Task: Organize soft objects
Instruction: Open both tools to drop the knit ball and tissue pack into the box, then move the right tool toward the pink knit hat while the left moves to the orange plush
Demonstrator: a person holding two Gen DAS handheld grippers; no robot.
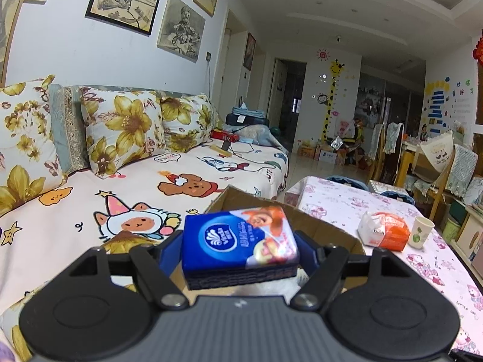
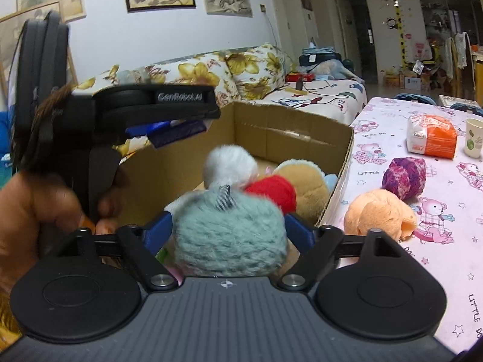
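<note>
Left hand-held gripper (image 1: 240, 250): your blue fingers flank the tissue pack (image 1: 238, 241); whether the pads press it or have just let go cannot be told from the left wrist view.
Tissue pack, lie: centre of frame, long axis running left to right across the jaws, blue end left, printed end right; it sits over the open cardboard box (image 1: 329, 229).
Right hand-held gripper (image 2: 229, 229): your jaws stand spread wide; the grey-green yarn ball (image 2: 231, 235) sits between the blue fingers (image 2: 158, 229), and contact at the pads is not clear.
Yarn ball, lie: lower centre of frame, round, no long axis; directly above the box interior.
Box contents, beyond: white pompom (image 2: 229, 163), red yarn ball (image 2: 273, 191) and tan plush (image 2: 308, 181) packed touching one another, centre frame.
Worktop (image 2: 437, 259), right of frame: orange plush (image 2: 377, 214) just beside the box wall; purple yarn ball (image 2: 403, 176) behind it.
Nearer hand: your right one, judging by position; the orange plush lies to its right.
Not soft goods: paper cup (image 2: 474, 138), far right.
</note>
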